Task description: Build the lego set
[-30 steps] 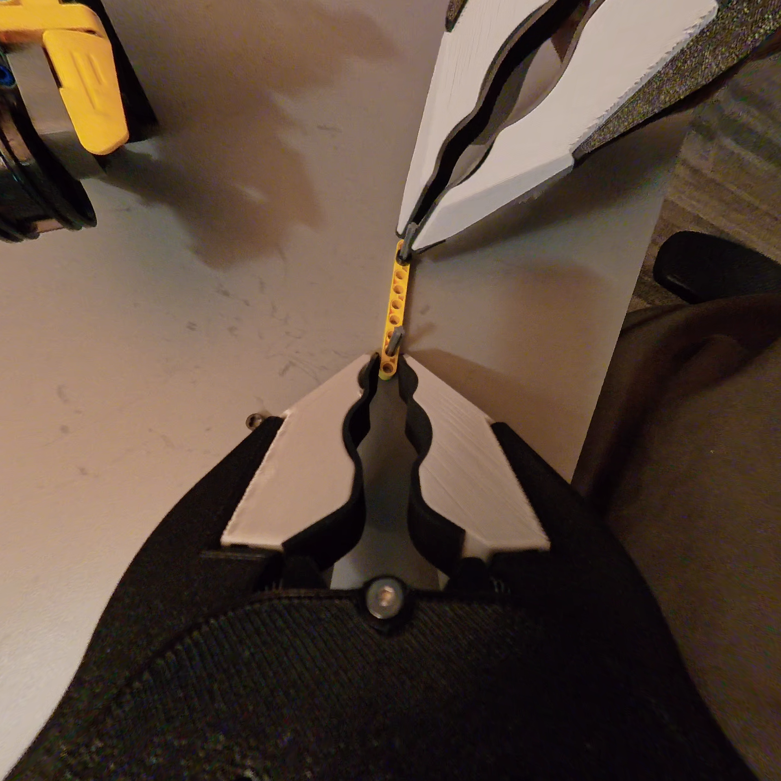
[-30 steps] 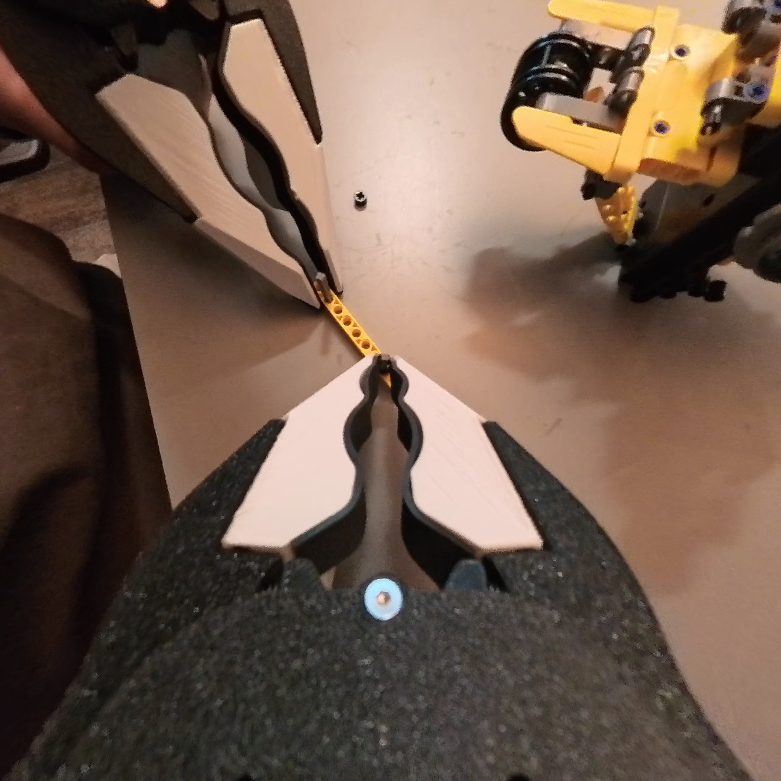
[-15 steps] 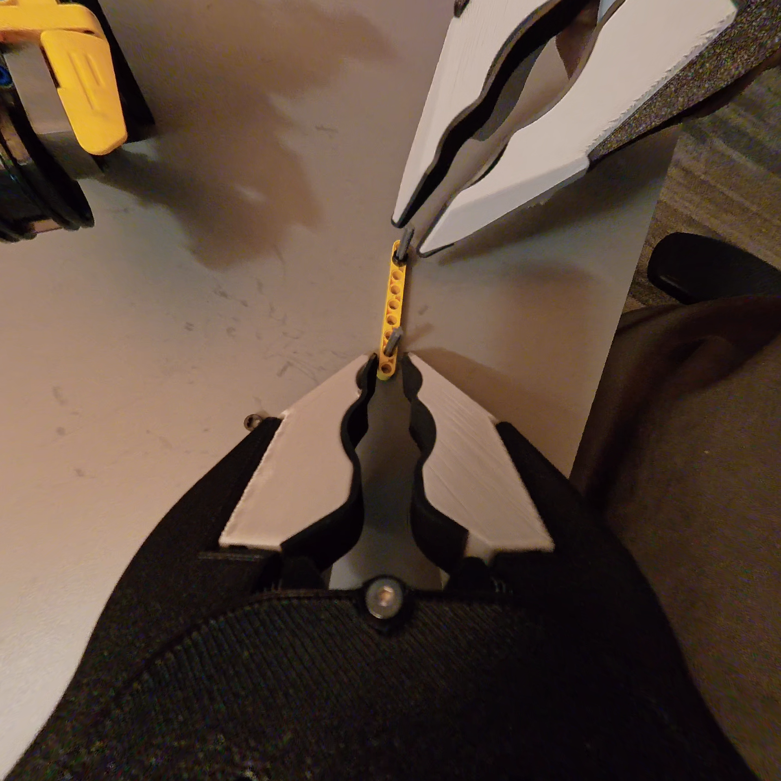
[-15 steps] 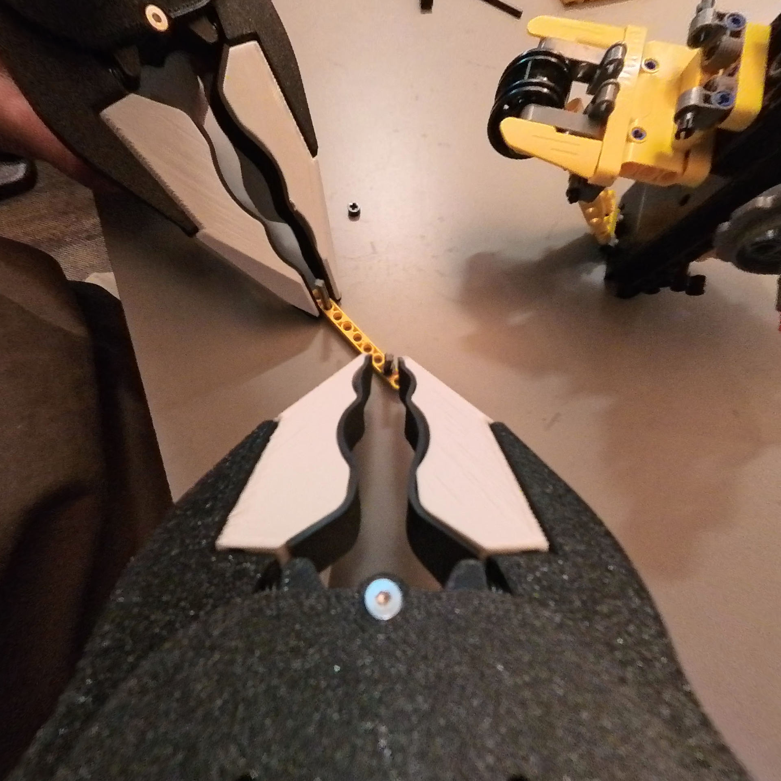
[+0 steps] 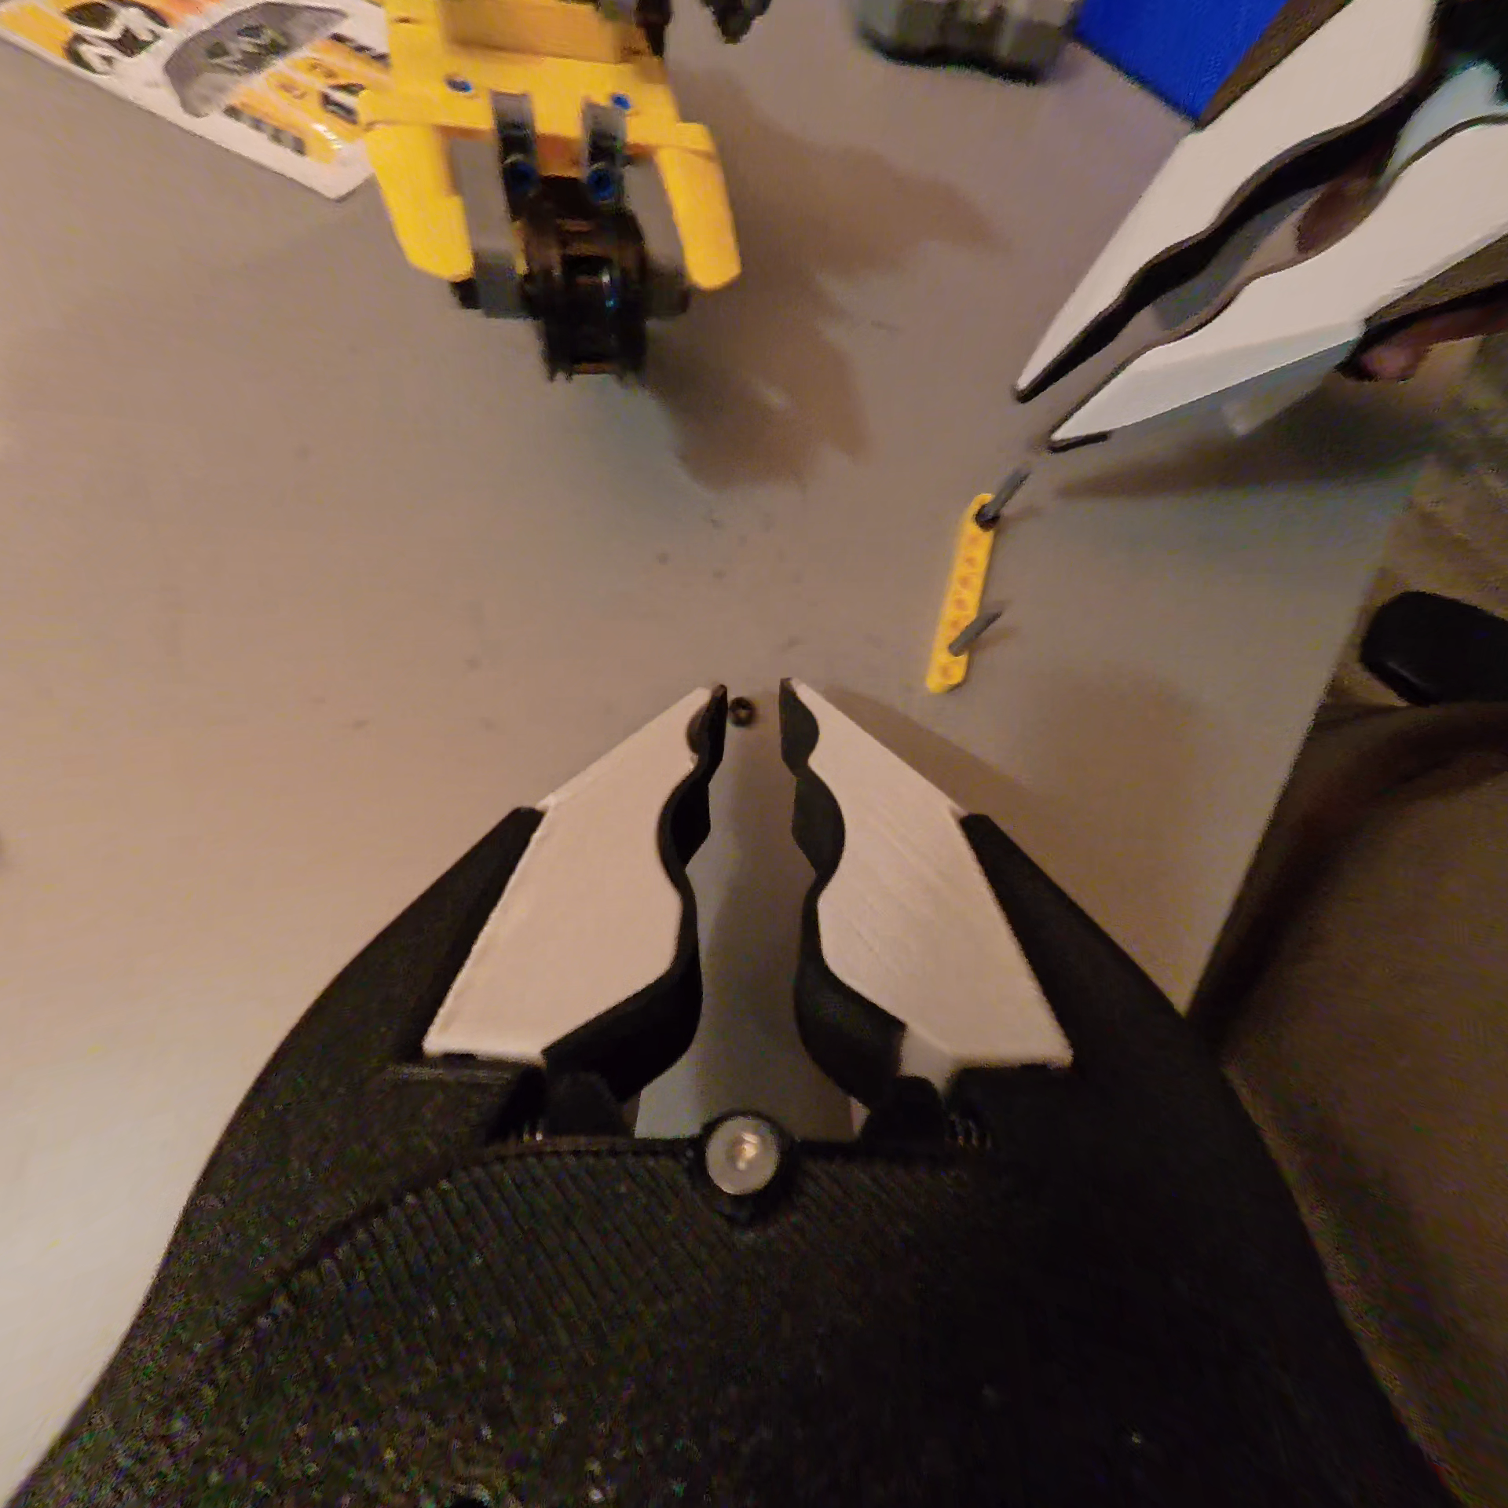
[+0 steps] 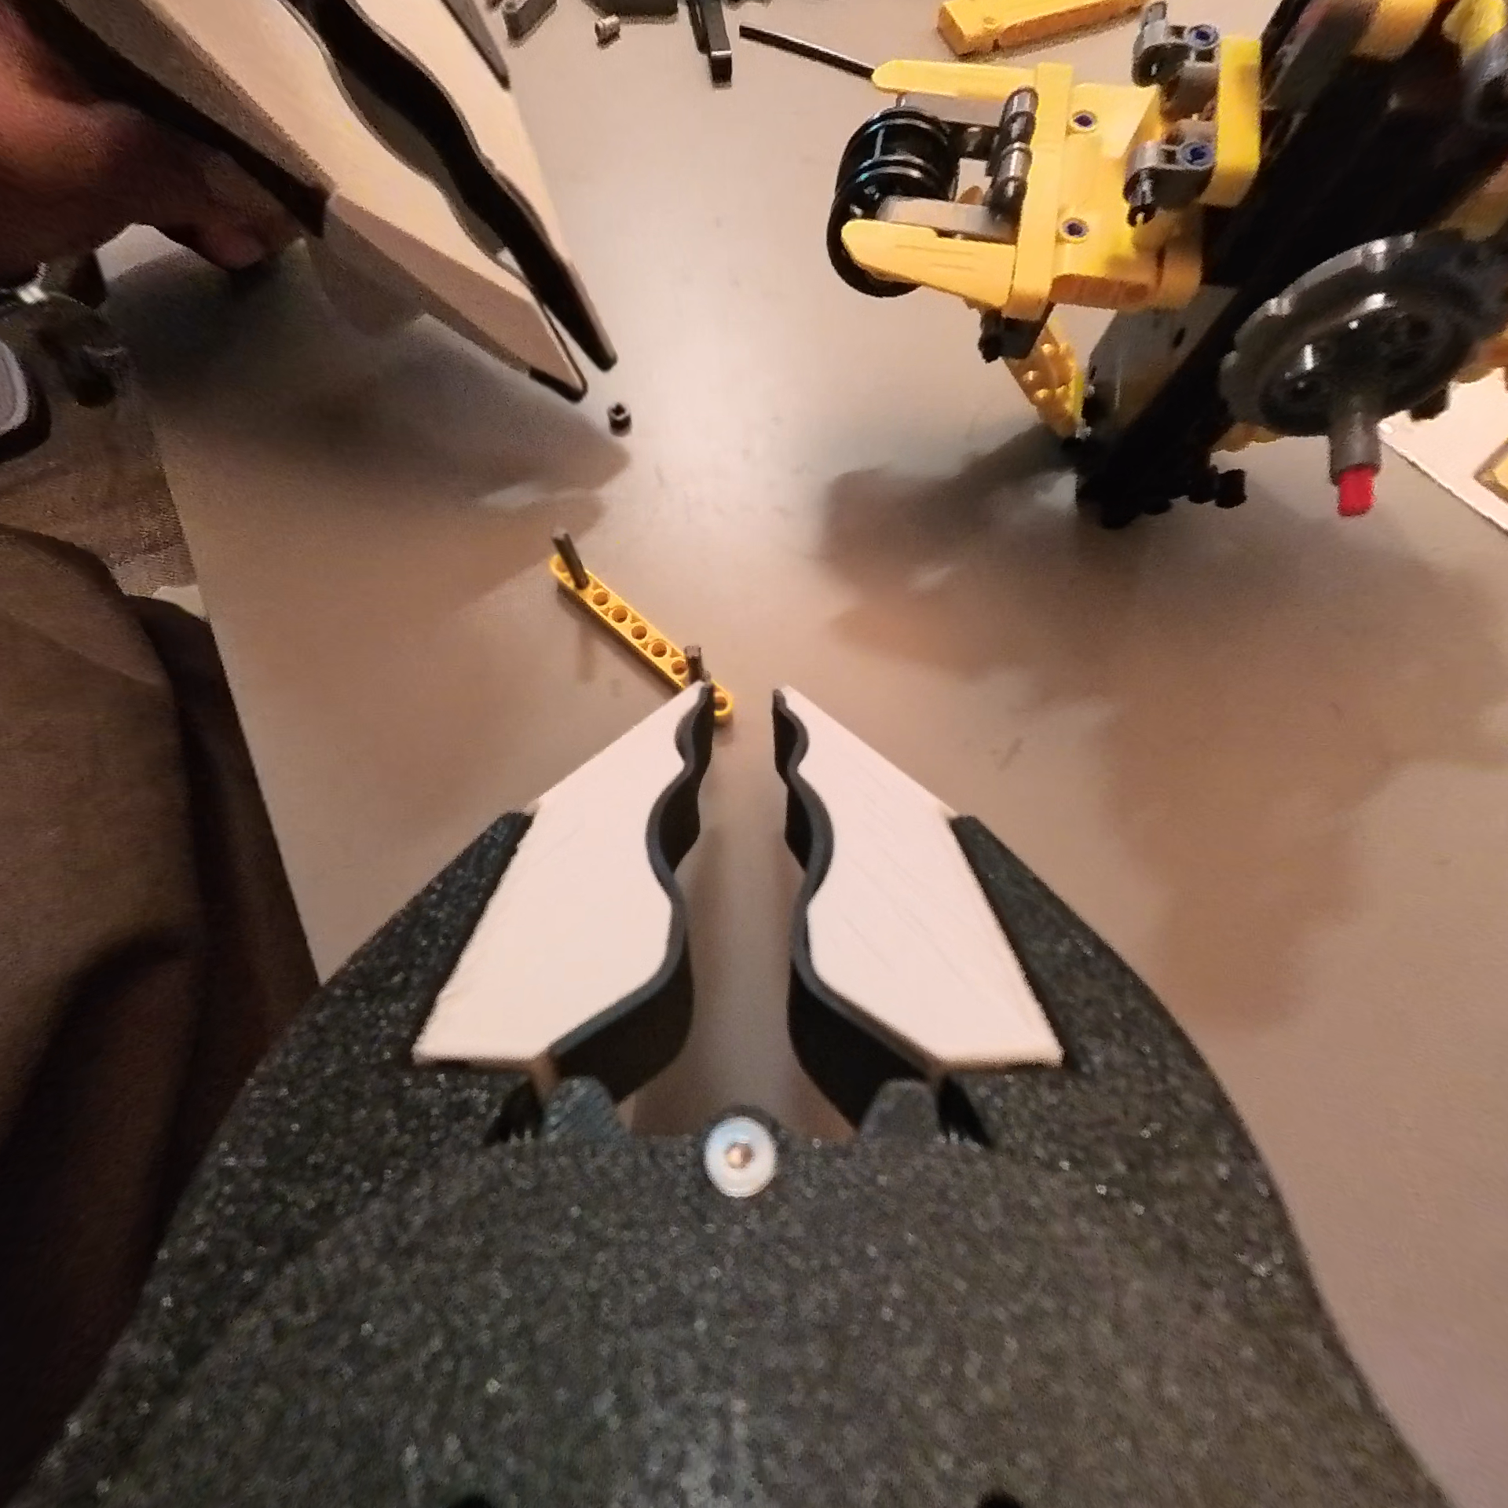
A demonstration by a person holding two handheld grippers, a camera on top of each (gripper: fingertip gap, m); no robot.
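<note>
A thin yellow beam with a row of holes (image 5: 963, 596) lies flat on the grey table, with a grey pin standing in it near each end. It also shows in the right wrist view (image 6: 632, 624). My left gripper (image 5: 747, 694) is open and empty, just left of the beam, with a tiny black bush (image 5: 742, 710) between its tips. My right gripper (image 6: 738, 698) is open and empty, its left fingertip just over the beam's near end. The right gripper shows in the left wrist view (image 5: 1048, 416), above the beam's far pin. The left gripper shows in the right wrist view (image 6: 592, 375), above the bush (image 6: 620, 418).
A yellow and black brick-built vehicle (image 5: 555, 171) stands farther back on the table (image 5: 245, 612); it also shows in the right wrist view (image 6: 1142, 228). A printed booklet (image 5: 204, 73) lies at the back left. Several loose small parts (image 6: 653, 24) lie far back. The table's edge runs close on the person's side. Across from one pair of fingers to the other is roughly 12 centimeters.
Both grippers have opened and let go of the yellow beam, which now lies on the table. The left gripper has swung left toward the vehicle. The right gripper has drawn back.
</note>
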